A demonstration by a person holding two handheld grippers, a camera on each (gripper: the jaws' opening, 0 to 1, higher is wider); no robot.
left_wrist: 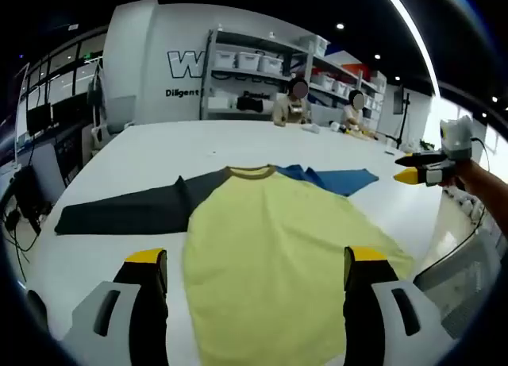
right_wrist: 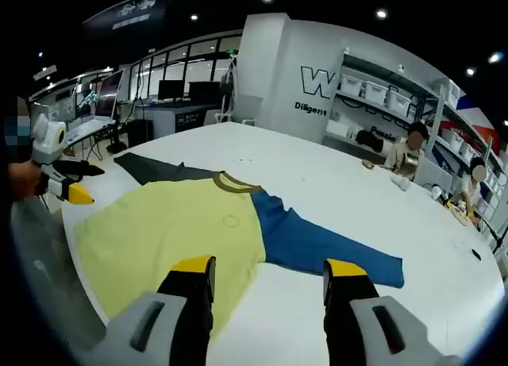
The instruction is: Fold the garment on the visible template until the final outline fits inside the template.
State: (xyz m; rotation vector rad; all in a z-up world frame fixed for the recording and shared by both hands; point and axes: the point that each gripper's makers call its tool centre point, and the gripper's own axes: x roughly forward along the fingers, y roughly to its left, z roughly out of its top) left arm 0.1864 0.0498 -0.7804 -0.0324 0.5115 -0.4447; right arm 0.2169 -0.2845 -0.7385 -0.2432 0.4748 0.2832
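Both grippers, left gripper (left_wrist: 254, 275) & right gripper (right_wrist: 270, 280), hover w/ jaws wide, holding nothing. Shirt (left_wrist: 278, 247) lies flat on the table (left_wrist: 159, 148), sleeves spread, prob ready for a first fold.

A yellow shirt (left_wrist: 278, 255) with dark sleeve (left_wrist: 127, 211) is lying flat on the white desk (left_wrist: 159, 148); the left claw (left_wrist: 258, 275) is hovering open at bottom centre.

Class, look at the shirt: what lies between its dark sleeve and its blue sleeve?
The yellow body and its olive collar, seen in both views.
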